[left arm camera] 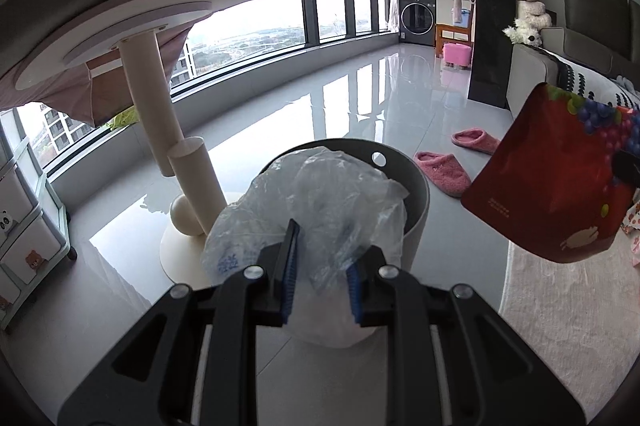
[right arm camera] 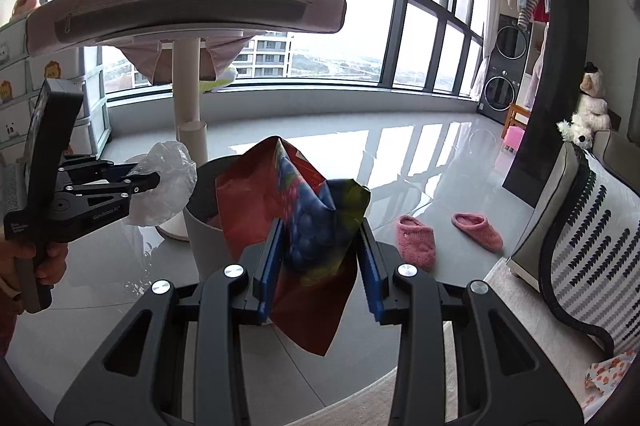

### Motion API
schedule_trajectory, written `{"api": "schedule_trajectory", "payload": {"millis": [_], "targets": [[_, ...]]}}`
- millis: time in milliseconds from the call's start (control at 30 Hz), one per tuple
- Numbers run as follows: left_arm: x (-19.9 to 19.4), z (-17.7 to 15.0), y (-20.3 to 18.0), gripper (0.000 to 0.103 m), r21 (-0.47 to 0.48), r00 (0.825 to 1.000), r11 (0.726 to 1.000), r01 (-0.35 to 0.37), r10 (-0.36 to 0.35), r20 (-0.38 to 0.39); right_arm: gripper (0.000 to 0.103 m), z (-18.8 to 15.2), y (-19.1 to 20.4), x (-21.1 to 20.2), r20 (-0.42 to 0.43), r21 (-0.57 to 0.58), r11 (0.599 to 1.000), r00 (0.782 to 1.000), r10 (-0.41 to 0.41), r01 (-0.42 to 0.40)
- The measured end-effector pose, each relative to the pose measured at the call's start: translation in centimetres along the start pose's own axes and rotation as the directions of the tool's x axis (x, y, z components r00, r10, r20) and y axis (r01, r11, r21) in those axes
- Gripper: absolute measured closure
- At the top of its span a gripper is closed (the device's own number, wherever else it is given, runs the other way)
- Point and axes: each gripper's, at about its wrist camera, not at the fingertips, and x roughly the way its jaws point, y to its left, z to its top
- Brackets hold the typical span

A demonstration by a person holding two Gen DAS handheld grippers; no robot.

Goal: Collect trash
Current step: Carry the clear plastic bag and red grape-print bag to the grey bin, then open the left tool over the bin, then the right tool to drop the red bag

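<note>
Crumpled clear plastic bag point(left arm camera: 320, 210), light and limp, sits pinched in the left gripper point(left arm camera: 322, 266) at centre frame, over the grey trash bin point(left arm camera: 416, 210). Right gripper point(right arm camera: 320, 258) clamps a crinkly red snack pouch point(right arm camera: 304, 226) mid-body; both look slippery, so grip on folds.

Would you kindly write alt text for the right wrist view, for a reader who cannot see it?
The right tongs grip a crumpled red snack bag printed with grapes, above a grey waste bin on a glossy floor. At left, the left tongs hold a clear plastic bag near the bin; two pink slippers lie to the right.
</note>
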Motion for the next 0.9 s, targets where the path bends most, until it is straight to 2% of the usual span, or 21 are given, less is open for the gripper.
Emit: {"api": "schedule_trajectory", "payload": {"millis": [133,233,300,333,367,567,900], "targets": [[2.7,2.4,-0.2,0.081,-0.02,1.0,1.0,0.011,-0.011,0.001,0.069,0.6,-0.2,0.6,-0.002,0.006,1.0,1.0,-0.003,0.003],[4.7,3.4,-0.6,0.076,-0.013,1.0,1.0,-0.008,0.008,-0.003,0.069,0.4,-0.6,1.0,-0.019,-0.002,1.0,1.0,-0.021,0.021],[5.7,3.6,-1.4,0.064,0.006,1.0,1.0,-0.027,0.027,0.0,0.069,0.3,-0.9,1.2,-0.032,-0.003,0.999,0.999,-0.037,0.037],[6.0,3.5,-1.7,0.048,0.016,0.999,0.999,-0.037,0.037,0.002,0.069,0.2,-1.0,1.4,-0.038,-0.002,0.999,0.998,-0.043,0.043],[6.3,3.4,-2.0,0.039,0.023,0.999,0.999,-0.044,0.044,0.007,0.069,0.2,-1.2,1.5,-0.044,0.001,0.999,0.998,-0.047,0.048],[6.2,2.9,-2.9,0.038,0.05,1.0,0.999,-0.015,0.015,0.01,0.069,0.7,-1.4,2.7,-0.066,0.009,0.999,0.996,-0.053,0.054],[2.7,1.3,0.5,0.036,-0.003,1.0,1.0,-0.03,0.03,0.009,0.069,5.3,2.6,7.8,-0.061,-0.009,1.0,0.998,0.028,-0.029]]}}
